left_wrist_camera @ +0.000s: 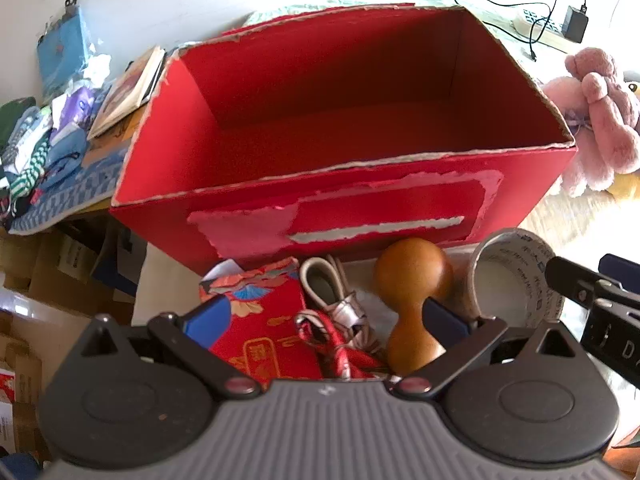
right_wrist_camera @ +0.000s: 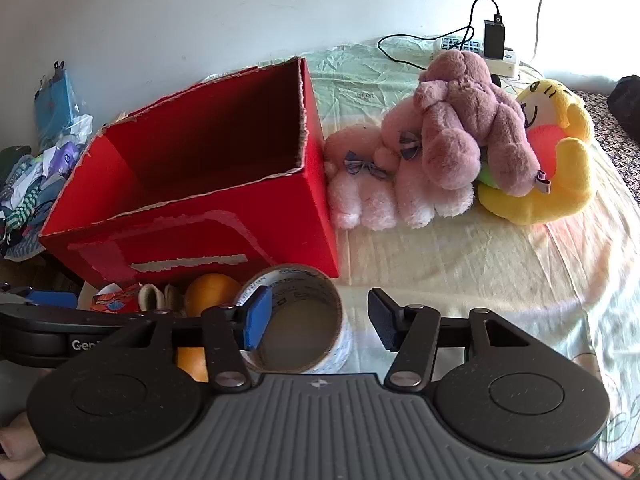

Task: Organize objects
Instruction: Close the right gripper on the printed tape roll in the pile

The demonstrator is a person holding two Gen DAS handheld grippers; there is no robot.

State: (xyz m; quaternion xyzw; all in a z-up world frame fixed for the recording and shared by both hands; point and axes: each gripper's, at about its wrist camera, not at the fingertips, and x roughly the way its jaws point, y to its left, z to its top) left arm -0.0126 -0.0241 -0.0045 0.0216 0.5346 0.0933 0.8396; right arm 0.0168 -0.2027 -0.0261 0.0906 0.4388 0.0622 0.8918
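While spread wide, right tool (right_wrist_camera: 320, 318) straddles tape roll (right_wrist_camera: 298, 320)

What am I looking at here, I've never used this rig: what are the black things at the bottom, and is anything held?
Each picture comes from a camera on a handheld claw, looking forward along its two blue-padded fingers. The left claw hangs open over a red patterned fabric pouch, a coiled beige cord and a gourd-shaped wooden piece. The right claw is open around a printed roll of tape. Neither grips anything. Behind stands an empty red cardboard box on a bed, with pink plush toys beside it.
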